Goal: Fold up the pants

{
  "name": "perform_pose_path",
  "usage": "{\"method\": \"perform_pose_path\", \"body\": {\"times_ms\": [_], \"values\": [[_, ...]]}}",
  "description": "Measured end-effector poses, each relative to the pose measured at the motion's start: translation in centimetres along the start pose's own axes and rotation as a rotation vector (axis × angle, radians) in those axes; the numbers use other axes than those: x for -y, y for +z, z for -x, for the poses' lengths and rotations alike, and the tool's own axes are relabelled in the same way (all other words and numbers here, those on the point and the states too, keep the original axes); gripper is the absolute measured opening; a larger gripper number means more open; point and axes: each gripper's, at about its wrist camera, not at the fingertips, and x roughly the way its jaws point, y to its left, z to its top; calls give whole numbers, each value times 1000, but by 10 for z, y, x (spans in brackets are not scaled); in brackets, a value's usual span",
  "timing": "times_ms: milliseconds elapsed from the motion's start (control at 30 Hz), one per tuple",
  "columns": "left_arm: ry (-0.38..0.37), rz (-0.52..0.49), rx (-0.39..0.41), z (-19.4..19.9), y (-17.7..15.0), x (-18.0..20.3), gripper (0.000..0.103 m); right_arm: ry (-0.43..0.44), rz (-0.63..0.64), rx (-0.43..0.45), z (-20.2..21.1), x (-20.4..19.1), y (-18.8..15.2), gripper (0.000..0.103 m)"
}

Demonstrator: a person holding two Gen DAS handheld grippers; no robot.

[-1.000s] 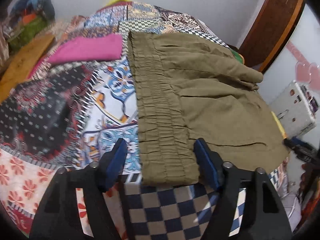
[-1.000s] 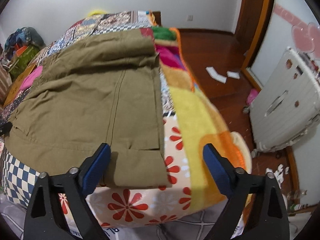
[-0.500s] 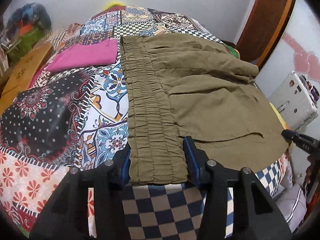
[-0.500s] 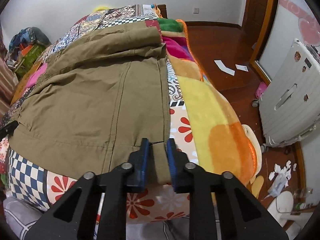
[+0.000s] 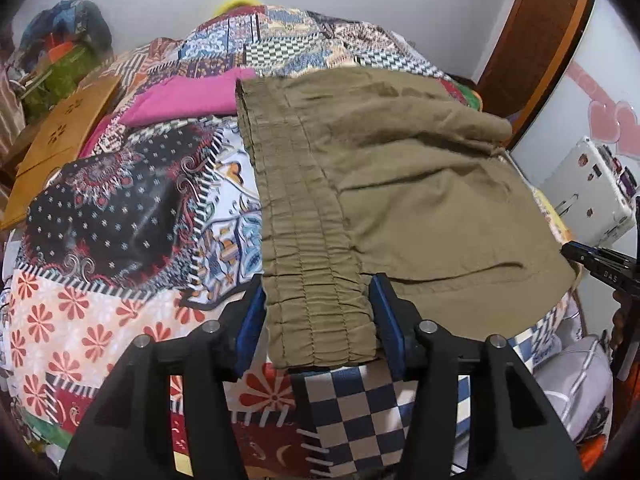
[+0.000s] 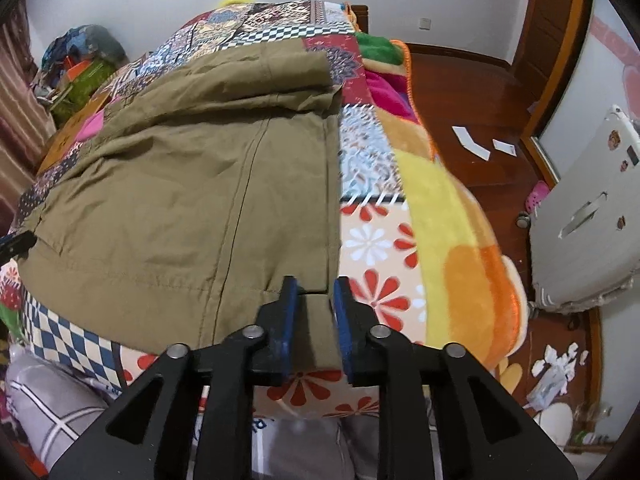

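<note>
Olive-green woven pants (image 5: pixel 400 184), spread flat on a bed under a patchwork quilt (image 5: pixel 120 216) of florals and checks, near edge hanging over the bedside. Gathered, ribbed elastic waistband (image 5: pixel 316 312) clamped between the blue-padded fingers of the left gripper (image 5: pixel 318 322), jaws having just eased slightly wider around the bunched cloth. Smooth hem corner (image 6: pixel 316 320) pinched in the narrow gap of the right gripper (image 6: pixel 314 322), fingers likewise slightly reopened, with plush yellow-orange blanket (image 6: pixel 452 240) just right of them.
</note>
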Motion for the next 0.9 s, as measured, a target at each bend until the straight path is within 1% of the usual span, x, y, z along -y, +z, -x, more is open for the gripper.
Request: {"method": "perform_pose_path", "body": {"times_ms": [67, 133, 200, 233, 267, 367, 533, 633, 700, 767, 833, 867, 900], "values": [[18, -13, 35, 11, 9, -1, 53, 1, -6, 31, 7, 3, 9, 26], [44, -34, 74, 21, 18, -1, 58, -3, -1, 74, 14, 4, 22, 36], [62, -42, 115, 28, 32, -3, 68, -17, 15, 123, 19, 1, 37, 43], [70, -42, 138, 30, 40, -5, 70, -23, 27, 147, 20, -1, 46, 46], [84, -45, 155, 30, 49, -6, 71, -27, 36, 167, 20, -4, 55, 47], [123, -49, 175, 21, 78, -13, 71, -29, 54, 207, 15, -12, 82, 49], [131, -10, 164, -15, 123, -32, 71, -35, 89, 255, -2, -20, 132, 52], [131, 13, 154, -38, 146, -44, 71, -17, 104, 253, -19, -24, 158, 52], [127, 25, 147, -54, 162, -51, 71, -14, 121, 242, -38, -27, 179, 53], [122, 30, 142, -68, 174, -57, 71, 7, 126, 206, -59, -27, 199, 54], [118, 29, 130, -86, 187, -63, 71, 29, 119, 172, -81, -26, 218, 58], [117, 29, 123, -95, 192, -66, 71, 37, 116, 159, -87, -25, 223, 58], [119, 28, 117, -103, 196, -69, 71, 54, 112, 128, -103, -27, 233, 58]]}}
